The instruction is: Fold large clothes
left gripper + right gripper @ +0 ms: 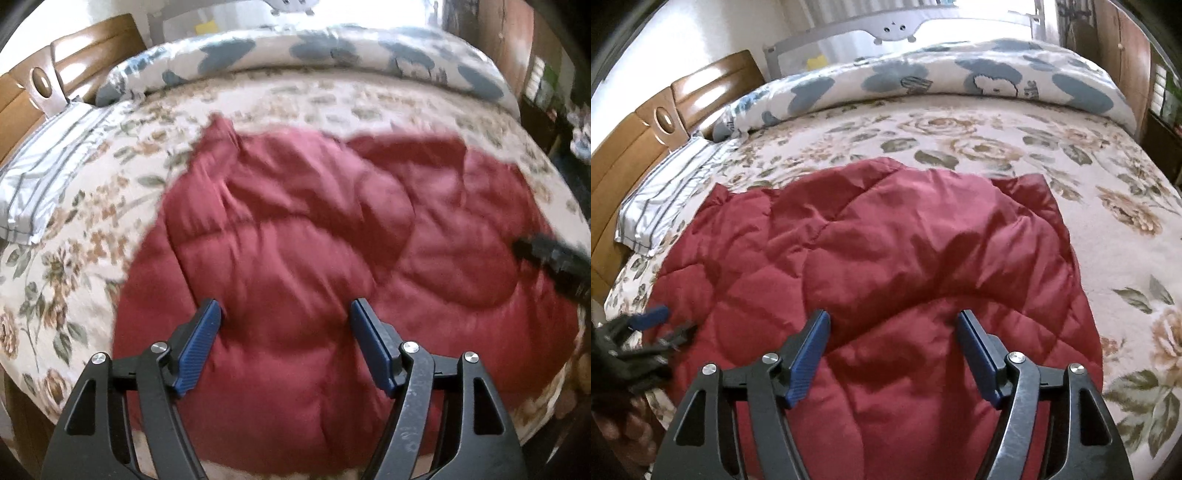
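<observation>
One dark red quilted padded garment [879, 266] lies on the floral-sheeted bed [1071, 155]; two grippers, left [286, 310] and right [892, 321], hover, jaws spread, empty.

Jacket [886, 258] on bed [1108, 229]; pillow [665, 206] left; duvet [942, 81] behind.

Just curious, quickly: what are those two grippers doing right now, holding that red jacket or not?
Left gripper: open, holding nothing, above the red jacket.
Right gripper: open, holding nothing, also above the jacket.
</observation>
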Available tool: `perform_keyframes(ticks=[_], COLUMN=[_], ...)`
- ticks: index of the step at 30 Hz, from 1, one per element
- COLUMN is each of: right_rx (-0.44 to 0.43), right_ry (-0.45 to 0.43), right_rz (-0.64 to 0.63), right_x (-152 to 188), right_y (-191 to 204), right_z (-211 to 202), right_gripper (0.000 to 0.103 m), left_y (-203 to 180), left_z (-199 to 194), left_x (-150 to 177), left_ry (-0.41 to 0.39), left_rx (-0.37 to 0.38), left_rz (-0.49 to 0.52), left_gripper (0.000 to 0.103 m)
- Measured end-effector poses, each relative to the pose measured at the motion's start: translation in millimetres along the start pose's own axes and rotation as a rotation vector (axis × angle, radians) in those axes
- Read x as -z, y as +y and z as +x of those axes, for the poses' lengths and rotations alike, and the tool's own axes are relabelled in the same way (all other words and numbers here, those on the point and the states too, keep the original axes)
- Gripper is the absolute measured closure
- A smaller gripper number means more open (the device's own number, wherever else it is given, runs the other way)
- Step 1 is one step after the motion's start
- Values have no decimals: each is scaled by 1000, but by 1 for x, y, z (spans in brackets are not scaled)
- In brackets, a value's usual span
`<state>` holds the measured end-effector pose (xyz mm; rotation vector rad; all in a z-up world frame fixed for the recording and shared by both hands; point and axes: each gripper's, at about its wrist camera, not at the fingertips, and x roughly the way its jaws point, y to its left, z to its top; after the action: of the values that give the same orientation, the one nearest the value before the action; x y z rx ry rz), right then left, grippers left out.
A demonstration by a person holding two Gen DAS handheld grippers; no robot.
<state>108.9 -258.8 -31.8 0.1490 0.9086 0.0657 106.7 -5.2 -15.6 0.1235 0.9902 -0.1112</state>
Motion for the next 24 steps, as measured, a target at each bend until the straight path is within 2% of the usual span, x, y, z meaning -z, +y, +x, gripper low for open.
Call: perform_keyframes(ticks=[2, 7, 9, 14, 24], right_rx=[13, -1, 1, -5, 22], right_ry=[1, 32, 41, 41, 21], right_rz=[9, 59, 67, 116, 122], right_x=[-4, -12, -14, -13, -11], right_y=[-6, -27, -33, -46, -47], right_z=[4, 21, 29, 39, 47], right_gripper=[30, 28, 26, 25, 25], left_y=[10, 28, 27, 19, 19], left_z=[6, 49, 57, 63, 74], left_x=[-15, -39, -41, -40, -40], left_ry=[-7, 71, 80, 75, 77], left_rx=[-15, -43, -58, -92, -100], left_rz=[-25, -49, -41, -25, -28], left_gripper=[30, 28, 23, 21, 17])
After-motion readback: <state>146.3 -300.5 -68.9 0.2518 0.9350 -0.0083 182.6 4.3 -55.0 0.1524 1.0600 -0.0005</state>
